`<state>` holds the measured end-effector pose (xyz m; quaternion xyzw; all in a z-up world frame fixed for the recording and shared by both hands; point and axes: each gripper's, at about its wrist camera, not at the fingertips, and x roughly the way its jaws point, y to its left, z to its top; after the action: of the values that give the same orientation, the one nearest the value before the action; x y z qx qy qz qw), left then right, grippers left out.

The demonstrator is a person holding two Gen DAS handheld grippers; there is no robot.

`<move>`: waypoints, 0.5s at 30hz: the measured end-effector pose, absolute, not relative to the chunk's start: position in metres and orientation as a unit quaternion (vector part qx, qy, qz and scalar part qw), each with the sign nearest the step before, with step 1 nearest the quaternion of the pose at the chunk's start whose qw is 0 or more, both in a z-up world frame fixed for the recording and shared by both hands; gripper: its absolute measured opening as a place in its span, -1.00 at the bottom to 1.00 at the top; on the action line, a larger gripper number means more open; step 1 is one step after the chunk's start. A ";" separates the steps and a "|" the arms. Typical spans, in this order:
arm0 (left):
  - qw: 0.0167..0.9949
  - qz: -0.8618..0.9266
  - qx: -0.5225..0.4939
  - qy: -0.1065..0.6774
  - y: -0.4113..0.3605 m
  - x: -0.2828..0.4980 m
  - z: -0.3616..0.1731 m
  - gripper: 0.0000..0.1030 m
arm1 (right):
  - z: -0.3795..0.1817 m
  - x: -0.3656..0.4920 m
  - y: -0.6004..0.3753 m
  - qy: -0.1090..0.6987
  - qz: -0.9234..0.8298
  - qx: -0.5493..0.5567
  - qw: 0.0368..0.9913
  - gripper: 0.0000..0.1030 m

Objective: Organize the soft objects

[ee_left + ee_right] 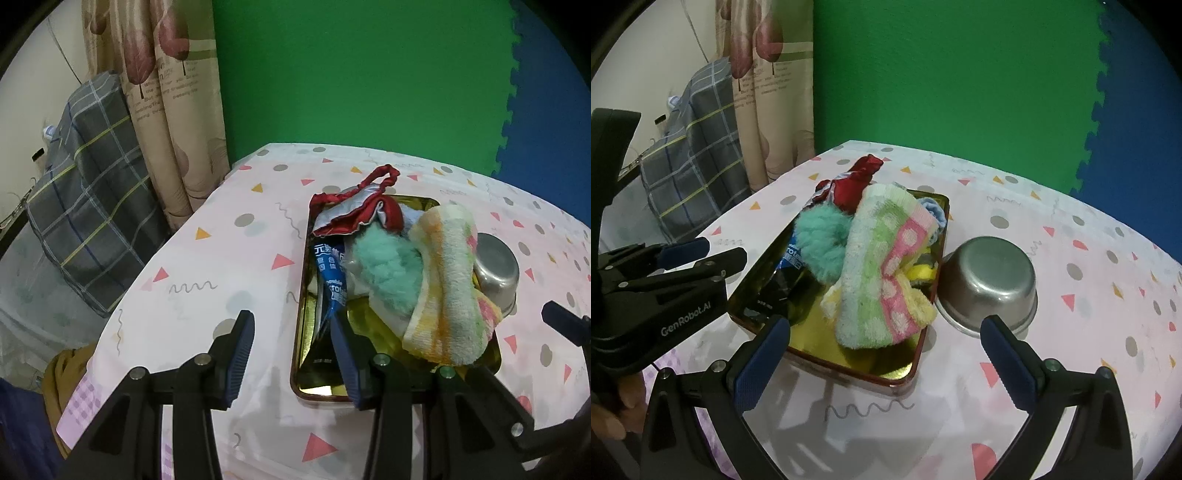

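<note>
A gold tray [317,384] [820,343] with a red rim holds a heap of soft things. On top lies a pastel striped towel [447,288] [879,273], with a teal fluffy ball [388,269] [820,240], a red and silver cloth [351,214] [849,188] and a blue packet [332,280] [790,258] beside it. My left gripper [291,328] [726,249] stands open astride the tray's left rim, one finger over the packet, gripping nothing. My right gripper [884,326] is wide open at the tray's near edge, just short of the towel's end.
An upturned steel bowl [495,269] [990,280] touches the tray's right side. The table wears a pink patterned cloth [1071,332]. A plaid bundle [85,221] and a curtain [166,110] stand off the table's left; green and blue foam walls are behind. A hand [605,410] holds the left gripper.
</note>
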<state>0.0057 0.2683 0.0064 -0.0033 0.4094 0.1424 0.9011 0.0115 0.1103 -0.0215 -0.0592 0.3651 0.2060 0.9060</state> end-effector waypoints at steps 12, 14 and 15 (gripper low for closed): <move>0.900 0.142 0.002 0.413 0.264 0.006 0.004 -0.15 | -0.028 0.006 0.108 0.371 0.208 -0.058 0.903 0.99; 0.899 0.144 0.002 0.413 0.264 0.007 0.004 -0.15 | -0.029 0.005 0.107 0.373 0.208 -0.057 0.903 0.99; 0.899 0.143 0.002 0.414 0.264 0.007 0.004 -0.15 | -0.030 0.005 0.107 0.373 0.208 -0.057 0.902 0.99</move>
<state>0.0068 0.2637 0.0040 0.0025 0.4138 0.1430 0.8990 0.0047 0.1068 -0.0298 -0.0570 0.3734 0.2079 0.9023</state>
